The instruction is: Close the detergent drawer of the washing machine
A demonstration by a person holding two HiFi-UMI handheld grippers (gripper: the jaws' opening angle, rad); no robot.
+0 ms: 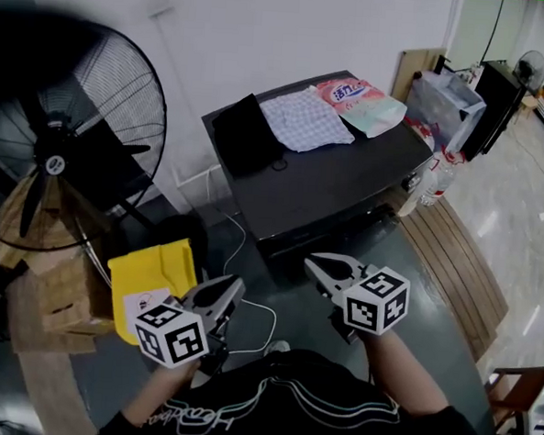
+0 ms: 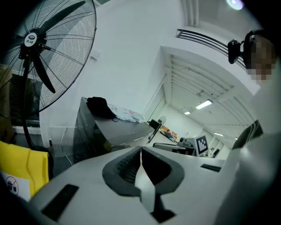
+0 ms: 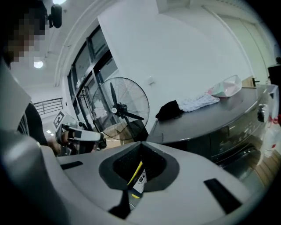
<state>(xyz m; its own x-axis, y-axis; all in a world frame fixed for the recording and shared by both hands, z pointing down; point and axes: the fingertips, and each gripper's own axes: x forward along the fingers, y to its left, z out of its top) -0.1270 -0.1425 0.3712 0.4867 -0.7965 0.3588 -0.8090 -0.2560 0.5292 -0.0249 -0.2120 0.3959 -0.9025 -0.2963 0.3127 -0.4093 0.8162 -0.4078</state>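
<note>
The dark washing machine [image 1: 339,179] stands against the white wall, seen from above, with cloths and a detergent bag [image 1: 362,100] on its lid. Its front panel [image 3: 232,132] is in shadow, and I cannot make out the detergent drawer on it. My left gripper [image 1: 234,286] is shut and empty, held low and well short of the machine's front left. The right gripper [image 1: 317,261] is also shut and empty, hanging in front of the machine without touching it. The machine [image 2: 118,132] also shows past the closed jaws in the left gripper view.
A large black floor fan [image 1: 65,144] stands at the left, with a yellow floor sign [image 1: 154,274] and cardboard boxes [image 1: 65,291] below it. Plastic bottles [image 1: 440,176] and a wooden platform [image 1: 453,260] lie to the machine's right. A white cable [image 1: 253,307] runs over the floor.
</note>
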